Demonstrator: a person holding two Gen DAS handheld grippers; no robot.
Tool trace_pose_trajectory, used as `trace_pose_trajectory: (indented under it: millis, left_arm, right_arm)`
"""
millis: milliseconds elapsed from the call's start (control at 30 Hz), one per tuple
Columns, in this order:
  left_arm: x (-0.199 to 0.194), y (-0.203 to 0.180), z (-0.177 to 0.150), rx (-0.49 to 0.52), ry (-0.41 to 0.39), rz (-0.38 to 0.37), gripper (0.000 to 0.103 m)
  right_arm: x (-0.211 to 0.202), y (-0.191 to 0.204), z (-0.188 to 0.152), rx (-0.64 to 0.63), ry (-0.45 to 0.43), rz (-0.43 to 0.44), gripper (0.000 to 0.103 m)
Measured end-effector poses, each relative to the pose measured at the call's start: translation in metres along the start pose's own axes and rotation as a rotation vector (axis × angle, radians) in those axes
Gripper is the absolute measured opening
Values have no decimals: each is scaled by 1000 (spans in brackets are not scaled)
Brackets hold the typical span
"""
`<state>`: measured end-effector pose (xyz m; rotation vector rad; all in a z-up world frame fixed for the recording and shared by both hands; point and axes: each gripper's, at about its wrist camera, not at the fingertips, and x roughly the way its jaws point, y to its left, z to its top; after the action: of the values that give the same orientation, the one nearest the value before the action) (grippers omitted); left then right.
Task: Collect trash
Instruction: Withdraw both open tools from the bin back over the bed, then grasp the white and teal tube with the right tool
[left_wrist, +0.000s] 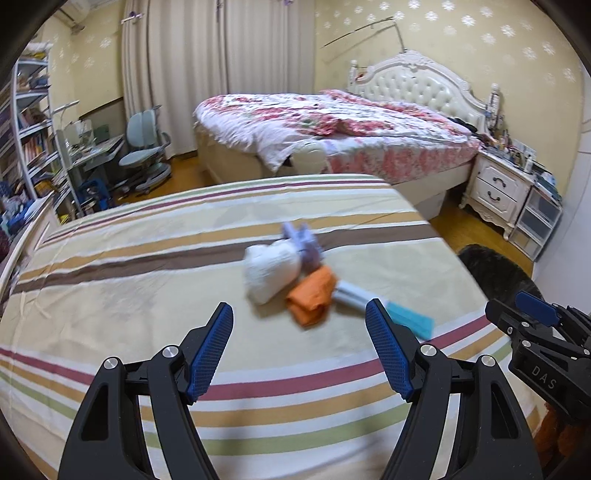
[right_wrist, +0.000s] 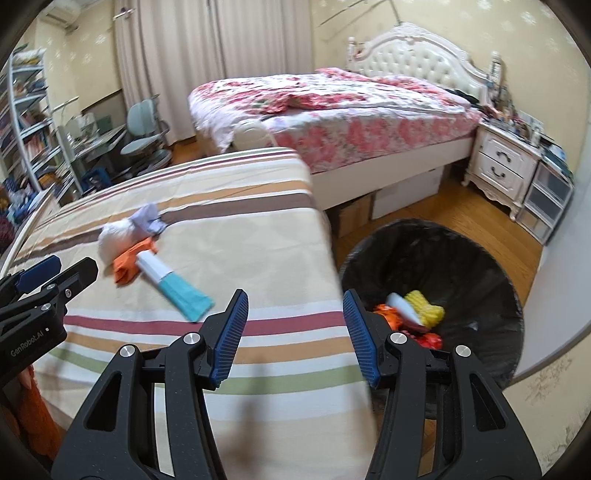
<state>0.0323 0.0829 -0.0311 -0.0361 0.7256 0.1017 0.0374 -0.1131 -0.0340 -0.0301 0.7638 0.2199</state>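
1. On the striped counter, at twelve o'clock from the left gripper, lies a touching heap: white wad, lilac scrap, orange wrapper and teal-tipped tube.
2. Both the left and the right gripper are spread wide, holding nothing.
3. All look light; the wad and wrapper soft and crushable, best pinched across the middle.
4. The tube seems stiffer and slippery; take it mid-body.
5. The lined bin sits at two o'clock from the right gripper.
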Motion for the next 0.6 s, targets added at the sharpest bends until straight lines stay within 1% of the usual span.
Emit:
trace_pose_trajectory:
  millis: [133, 300, 467, 567, 600]
  left_arm:
    - [1, 25, -7, -35, 16, 32, 72]
    - [1, 49, -15, -68, 34, 52, 72]
    - [3, 59, -17, -76, 47, 42, 72]
    - [5, 61, -17, -69, 50, 33, 72]
    - [6, 61, -17, -67, 52, 31, 72]
  right_arm:
    - [6, 29, 2, -56, 18, 43, 52]
    - [18, 60, 5, -117, 57, 92, 52]
    - [33, 80, 5, -160, 107, 117, 52]
    - [38, 85, 6, -173, 125, 101, 52]
    - [38, 86, 6, -172, 126, 96, 47]
